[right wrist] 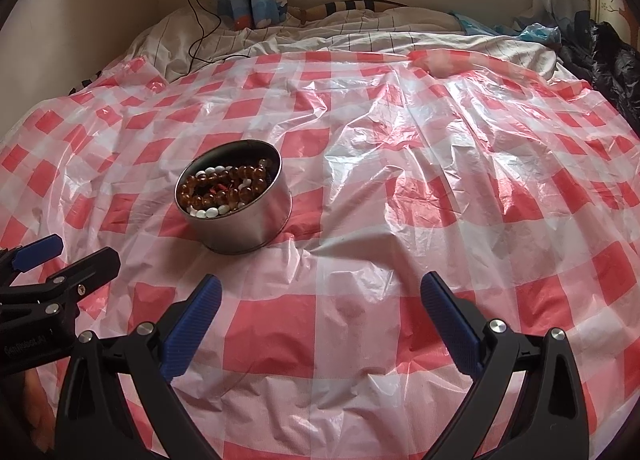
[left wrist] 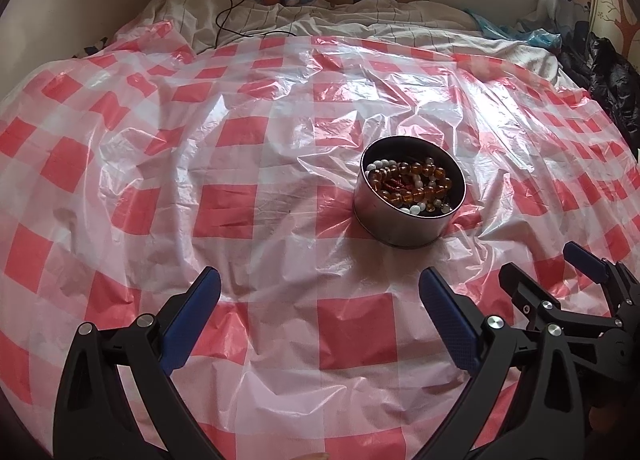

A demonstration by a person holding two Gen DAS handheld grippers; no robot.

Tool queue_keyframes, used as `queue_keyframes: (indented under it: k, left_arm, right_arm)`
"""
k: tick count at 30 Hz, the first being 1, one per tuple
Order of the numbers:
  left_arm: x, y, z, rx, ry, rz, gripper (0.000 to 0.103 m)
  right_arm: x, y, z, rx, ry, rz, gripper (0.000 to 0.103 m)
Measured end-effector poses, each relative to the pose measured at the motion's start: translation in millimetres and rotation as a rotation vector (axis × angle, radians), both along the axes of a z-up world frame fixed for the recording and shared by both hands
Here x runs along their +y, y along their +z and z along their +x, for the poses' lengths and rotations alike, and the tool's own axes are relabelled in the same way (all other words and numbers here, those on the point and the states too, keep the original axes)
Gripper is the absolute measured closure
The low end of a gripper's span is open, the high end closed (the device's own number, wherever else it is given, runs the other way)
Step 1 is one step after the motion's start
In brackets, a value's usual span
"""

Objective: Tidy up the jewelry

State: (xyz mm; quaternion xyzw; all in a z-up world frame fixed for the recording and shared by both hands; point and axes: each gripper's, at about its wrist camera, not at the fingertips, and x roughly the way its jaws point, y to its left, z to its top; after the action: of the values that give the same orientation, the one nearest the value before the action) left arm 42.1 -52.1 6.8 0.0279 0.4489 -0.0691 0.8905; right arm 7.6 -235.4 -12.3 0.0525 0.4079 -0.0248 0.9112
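I hold the left claw (left wrist: pixel 320 314) and the right claw (right wrist: pixel 321 318) with jaws apart and empty, both short of the tin (left wrist: pixel 410 201), which sits on the checked plastic sheet (left wrist: pixel 240 199) over the bed. The beads (left wrist: pixel 412 181) lie tangled inside the tin, so pulling one strand could drag others or tip the tin on the soft bedding. I cannot separate the strands or see the tin's bottom.
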Motion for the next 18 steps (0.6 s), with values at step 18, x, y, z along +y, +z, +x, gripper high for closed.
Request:
queue_keyframes:
  k: [18]
  left_arm:
    - [7.1,-3.1,2.6,0.084,0.017,-0.021,0.008]
  right_arm:
    - [3.6,5.6,-3.5,0.003,0.016,-0.009,0.008]
